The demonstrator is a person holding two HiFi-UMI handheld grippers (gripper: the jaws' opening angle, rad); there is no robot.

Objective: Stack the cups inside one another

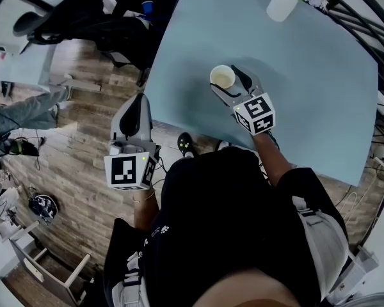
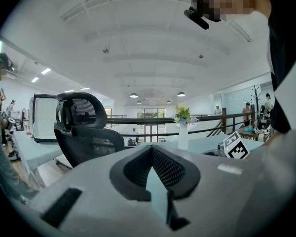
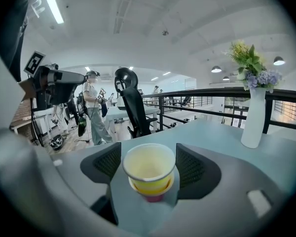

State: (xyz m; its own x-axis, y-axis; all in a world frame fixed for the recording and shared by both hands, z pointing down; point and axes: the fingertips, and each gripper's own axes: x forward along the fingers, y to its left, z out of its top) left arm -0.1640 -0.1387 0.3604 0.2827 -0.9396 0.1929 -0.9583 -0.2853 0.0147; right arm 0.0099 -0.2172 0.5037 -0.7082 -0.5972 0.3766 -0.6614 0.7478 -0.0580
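L gripper (image 1: 139,102) is nearest, off the table (image 1: 320,82) edge over the wood floor (image 1: 70,152), jaws pressed together w/ nothing btwn them. R gripper (image 3: 149,158) clamps the cups (image 3: 148,181) over the table. Its own view shows a yellow cup nested in another w/ a pink base below, while head view shows only one rim. The flower vase (image 3: 254,117) stands beyond, well apart.

head view looks steeply down at the table (image 1: 320,107); both gripper views face level, sharing the vase (image 3: 254,120).
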